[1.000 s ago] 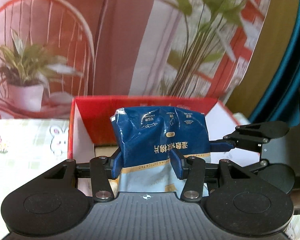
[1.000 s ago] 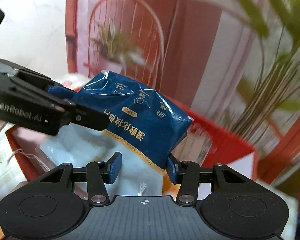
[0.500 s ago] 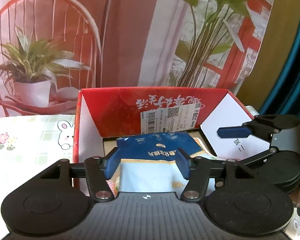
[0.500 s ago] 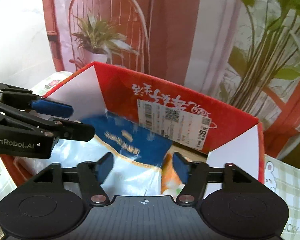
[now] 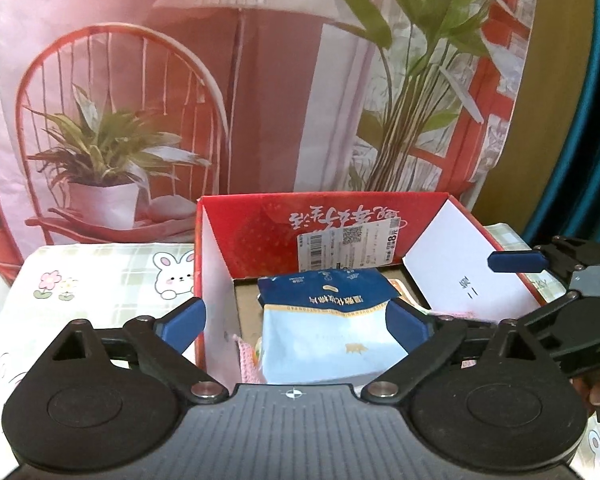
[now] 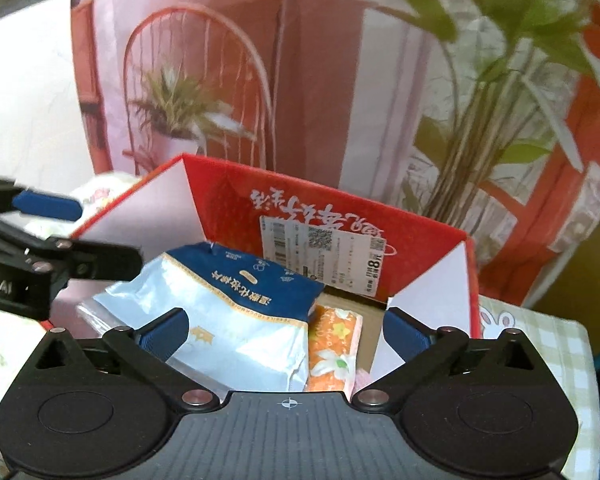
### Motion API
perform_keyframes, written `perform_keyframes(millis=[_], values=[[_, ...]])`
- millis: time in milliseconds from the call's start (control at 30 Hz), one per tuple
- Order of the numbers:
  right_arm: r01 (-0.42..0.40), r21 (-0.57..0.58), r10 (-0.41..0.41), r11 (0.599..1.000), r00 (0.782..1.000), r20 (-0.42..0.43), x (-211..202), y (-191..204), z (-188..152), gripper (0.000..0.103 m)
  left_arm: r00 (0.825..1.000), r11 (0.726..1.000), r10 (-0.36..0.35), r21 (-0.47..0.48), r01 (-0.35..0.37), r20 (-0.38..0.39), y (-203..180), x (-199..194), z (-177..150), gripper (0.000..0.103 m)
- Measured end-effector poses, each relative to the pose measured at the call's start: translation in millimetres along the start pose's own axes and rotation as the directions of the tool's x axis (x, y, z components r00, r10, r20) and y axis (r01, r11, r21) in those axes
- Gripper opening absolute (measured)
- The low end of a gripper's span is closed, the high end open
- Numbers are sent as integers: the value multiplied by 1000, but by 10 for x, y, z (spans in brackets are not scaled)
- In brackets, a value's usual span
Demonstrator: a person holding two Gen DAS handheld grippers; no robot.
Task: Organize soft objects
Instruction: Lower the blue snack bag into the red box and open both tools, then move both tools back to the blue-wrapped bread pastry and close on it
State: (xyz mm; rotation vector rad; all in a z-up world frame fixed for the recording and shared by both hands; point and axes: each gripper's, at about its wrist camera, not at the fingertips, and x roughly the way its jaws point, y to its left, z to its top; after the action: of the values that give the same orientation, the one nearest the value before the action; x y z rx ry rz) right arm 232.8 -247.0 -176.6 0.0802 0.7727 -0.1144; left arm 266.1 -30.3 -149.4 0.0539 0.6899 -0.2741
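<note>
Setting: a table under a pale green checked cloth with rabbit prints (image 5: 100,276), backed by a printed hanging of a red chair, potted plants and a lamp (image 5: 260,100). Left gripper (image 5: 296,320): jaws spread wide, having just been opening; blue fingertips (image 5: 184,320) stand apart on either side of the pack below, pressing on nothing — empty. Right gripper (image 6: 284,332): likewise spread to its widest after just opening, the pads clear of the pack and holding nothing; in the left view it shows at the far right, beside the box's right flap. Item: blue-and-white cotton-pad pack (image 5: 328,320), soft plastic, dark blue upper band with printed lettering, pale lower part; it lies inside the red cardboard box (image 5: 260,236), leaning toward the left wall, its top just below the rim. Neighbouring contents: an orange floral packet (image 6: 334,344) just right of the pack, touching it, and a pink knitted piece (image 5: 248,364) at the near left inside corner. Box: open-topped, white inner flaps standing left and right, a barcode label on the far inner wall. Progress, as judged: this pack is deposited and released — that placement looks complete. Whether further soft items wait outside the box cannot be told; none shows on the visible cloth. Remaining for this item: drawing both grippers clear.
</note>
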Motion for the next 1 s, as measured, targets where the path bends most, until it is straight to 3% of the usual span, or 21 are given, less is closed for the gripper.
perform_keyframes(millis=[333, 567, 1000], values=[[26, 148, -47, 989, 989, 137, -555, -143, -230, 103, 997, 998, 44, 35, -47, 61, -135, -534, -229, 100], [65, 159, -91, 985, 982, 168, -874, -86, -448, 103, 996, 998, 55, 25, -57, 72, -178, -798, -476, 100], [16, 181, -50, 983, 982, 182, -1277, 115, -1167, 103, 998, 998, 56, 12, -56, -14, -149, -1079, -1191, 100]])
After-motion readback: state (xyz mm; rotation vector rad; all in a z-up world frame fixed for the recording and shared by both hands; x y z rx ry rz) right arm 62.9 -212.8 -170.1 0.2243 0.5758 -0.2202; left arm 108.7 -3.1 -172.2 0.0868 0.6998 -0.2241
